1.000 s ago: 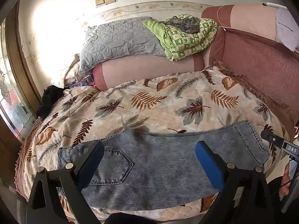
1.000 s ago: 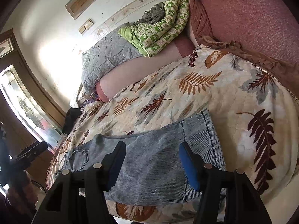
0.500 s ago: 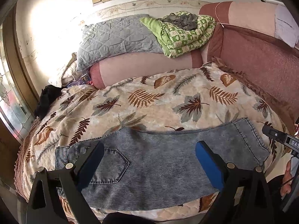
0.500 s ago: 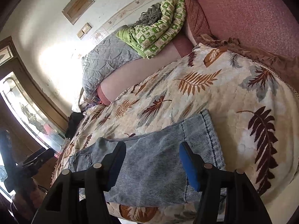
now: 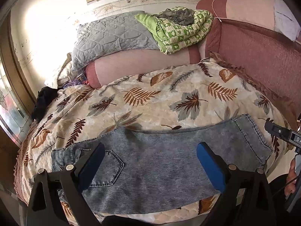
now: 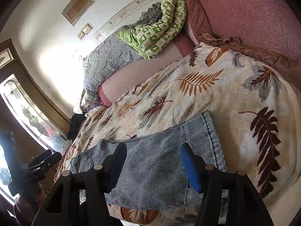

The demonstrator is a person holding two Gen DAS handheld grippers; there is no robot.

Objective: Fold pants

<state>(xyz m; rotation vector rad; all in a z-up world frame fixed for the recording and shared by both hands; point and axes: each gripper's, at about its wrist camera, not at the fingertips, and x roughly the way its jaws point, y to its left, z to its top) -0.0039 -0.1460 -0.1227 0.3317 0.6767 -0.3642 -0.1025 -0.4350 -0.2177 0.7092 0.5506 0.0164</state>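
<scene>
Grey-blue jeans [image 5: 160, 162] lie flat across the leaf-print bedspread [image 5: 150, 98] near its front edge, waist and back pocket to the left, hem to the right. My left gripper [image 5: 150, 146] hovers over their middle, blue pads [image 5: 210, 167] wide apart and holding nothing. In the right wrist view the jeans [image 6: 160, 165] run leftward from the hem. My right gripper [image 6: 153, 146] stands open above the hem end, nothing between its fingers. Each gripper shows in the other's view: the right gripper [image 5: 278, 131] at the far right, the left gripper [image 6: 45, 158] at the far left.
At the back of the bed lie a pink bolster [image 5: 141, 62], a grey quilted pillow [image 5: 112, 33] and a green patterned blanket [image 5: 182, 32]. A red padded headboard [image 5: 254, 56] bounds the right side. A black cloth [image 5: 44, 101] sits by the window [image 5: 9, 109] at left.
</scene>
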